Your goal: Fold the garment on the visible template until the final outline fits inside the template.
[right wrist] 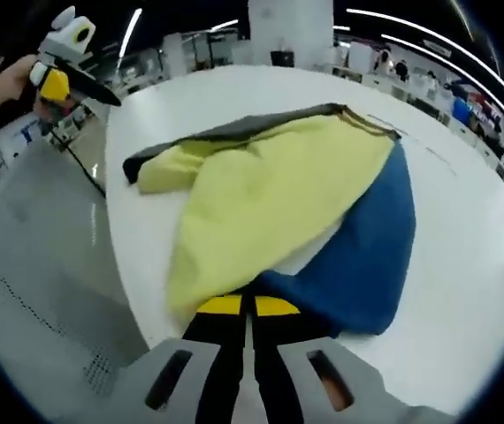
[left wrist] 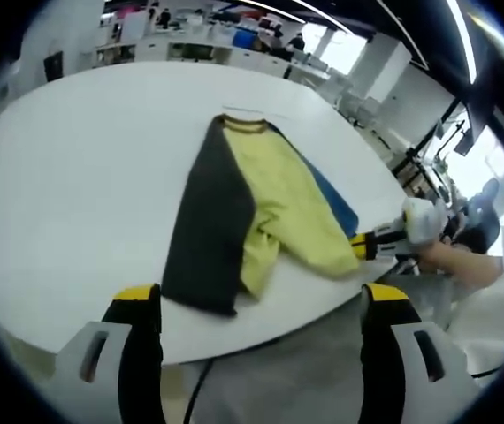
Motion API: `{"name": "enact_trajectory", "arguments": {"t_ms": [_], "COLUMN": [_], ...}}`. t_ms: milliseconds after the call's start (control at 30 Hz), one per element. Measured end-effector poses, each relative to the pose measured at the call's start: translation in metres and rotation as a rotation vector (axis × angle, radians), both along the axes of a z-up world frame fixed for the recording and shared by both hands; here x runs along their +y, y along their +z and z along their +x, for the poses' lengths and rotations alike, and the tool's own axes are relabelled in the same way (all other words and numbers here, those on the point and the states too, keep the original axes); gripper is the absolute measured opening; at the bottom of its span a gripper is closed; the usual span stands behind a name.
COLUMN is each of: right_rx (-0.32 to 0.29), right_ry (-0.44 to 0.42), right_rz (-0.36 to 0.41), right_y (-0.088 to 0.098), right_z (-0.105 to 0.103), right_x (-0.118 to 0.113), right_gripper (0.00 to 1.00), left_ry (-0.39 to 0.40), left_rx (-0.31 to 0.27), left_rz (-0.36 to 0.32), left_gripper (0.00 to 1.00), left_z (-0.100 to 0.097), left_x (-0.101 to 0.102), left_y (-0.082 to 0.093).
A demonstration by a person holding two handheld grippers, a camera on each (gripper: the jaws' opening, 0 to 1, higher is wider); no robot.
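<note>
Shirt (left wrist: 252,208) lies in middle of round white table (left wrist: 75,194), partly folded. Soft cloth in three colours: dark grey, yellow, blue. Folding step looks under way. Right gripper (right wrist: 248,306) pinched tight on near edge of shirt. Left gripper (left wrist: 261,305) hangs wide, holds nothing, off table's near edge. Next move likely: carry pinched edge over, lay flat, smooth bumps. Template outline not clear.

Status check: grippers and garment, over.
Left gripper open, off the table. Right gripper shut on garment edge. Garment partly folded. Nothing in the way.
</note>
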State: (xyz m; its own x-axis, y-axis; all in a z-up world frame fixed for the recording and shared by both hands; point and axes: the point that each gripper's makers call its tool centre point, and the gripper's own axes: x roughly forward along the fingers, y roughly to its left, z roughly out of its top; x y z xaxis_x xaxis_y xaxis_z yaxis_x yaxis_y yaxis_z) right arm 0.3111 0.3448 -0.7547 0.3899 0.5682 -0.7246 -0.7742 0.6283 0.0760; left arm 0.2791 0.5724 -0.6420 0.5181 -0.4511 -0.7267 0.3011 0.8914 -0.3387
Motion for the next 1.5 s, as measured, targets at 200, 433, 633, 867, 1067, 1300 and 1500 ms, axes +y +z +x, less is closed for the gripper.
{"name": "enact_trajectory", "arguments": {"t_ms": [200,433,633,867,1067,1300,1500], "right_rx": [-0.024,-0.047,-0.067,-0.075,-0.090,-0.109,-0.120], "right_ry": [-0.004,-0.024,-0.039,-0.114,-0.156,-0.241,-0.317], "right_rz": [-0.023,-0.033,-0.030,0.046,0.076,0.123,0.155], "right_y": [0.009,0.018,0.032,0.055,0.068,0.085,0.096], "right_z": [-0.003,-0.008,-0.012,-0.011,-0.011,-0.007,-0.003], "right_x": [-0.006,-0.013,-0.016,-0.020,-0.024,-0.038,-0.057], "right_gripper": [0.02,0.02,0.02,0.02,0.02,0.02,0.02], "left_ry": [-0.008,-0.027,-0.035,-0.047,-0.060,-0.071,-0.082], "left_rx": [-0.006,-0.016,-0.022,-0.033,-0.045,-0.051,-0.063], "left_rz": [-0.007,-0.016,-0.021,-0.031,-0.037,-0.042,-0.046], "left_gripper": [0.90,0.90,0.89,0.89,0.89,0.88,0.89], "left_z": [-0.002,-0.003,-0.007,-0.008,-0.008,-0.009,-0.007], "left_x": [-0.002,-0.007,-0.008,-0.010,-0.013,-0.014,-0.017], "left_y": [0.001,0.002,0.003,0.005,0.008,0.009,0.012]}}
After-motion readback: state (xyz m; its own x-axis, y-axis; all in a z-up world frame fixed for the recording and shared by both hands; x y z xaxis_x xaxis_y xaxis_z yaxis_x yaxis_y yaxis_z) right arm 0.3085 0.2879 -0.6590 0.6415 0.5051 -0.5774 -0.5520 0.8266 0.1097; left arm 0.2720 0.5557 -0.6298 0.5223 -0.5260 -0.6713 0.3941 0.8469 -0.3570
